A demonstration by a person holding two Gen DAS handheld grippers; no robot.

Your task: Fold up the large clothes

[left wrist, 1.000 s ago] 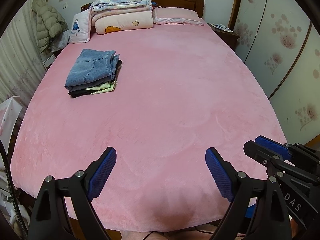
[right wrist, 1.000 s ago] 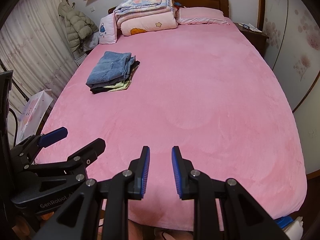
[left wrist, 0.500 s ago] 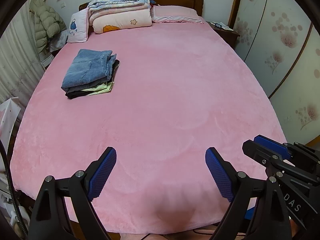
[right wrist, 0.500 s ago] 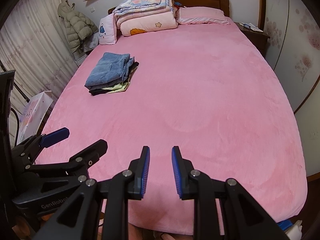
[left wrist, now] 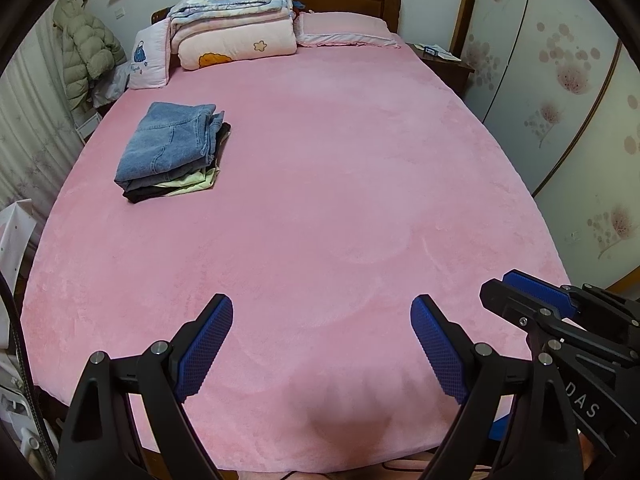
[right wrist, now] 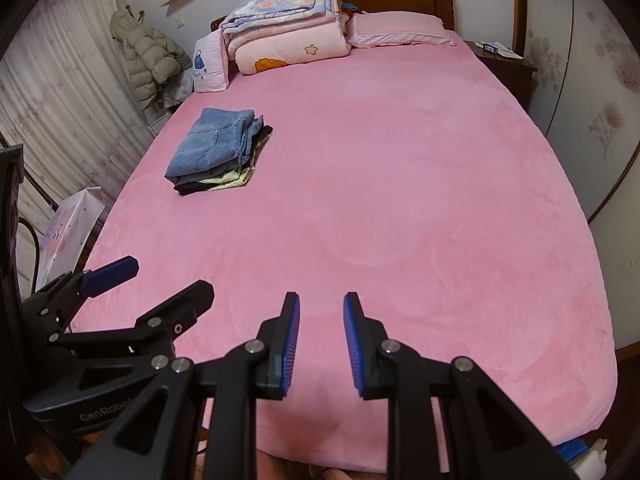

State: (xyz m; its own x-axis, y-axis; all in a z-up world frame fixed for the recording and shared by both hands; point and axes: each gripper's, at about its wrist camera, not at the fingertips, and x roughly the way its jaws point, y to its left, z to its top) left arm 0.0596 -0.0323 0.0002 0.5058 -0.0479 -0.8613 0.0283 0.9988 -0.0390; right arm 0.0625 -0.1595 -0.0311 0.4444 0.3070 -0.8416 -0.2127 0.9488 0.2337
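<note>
A stack of folded clothes, with blue jeans on top and dark and pale yellow pieces under them, lies on the left side of the pink bed cover. My left gripper hovers wide open over the bed's near edge, with nothing between its blue pads. My right gripper hangs just to its right, its jaws a narrow gap apart and also empty. No unfolded garment is in view.
Folded quilts, a pink pillow and a small cushion lie by the wooden headboard. A puffer jacket hangs at the left, a nightstand and wardrobe doors stand at the right. A paper bag stands beside the bed.
The left wrist view has drifted very slightly. Both grippers keep the same opening and the clothes stack has not moved.
</note>
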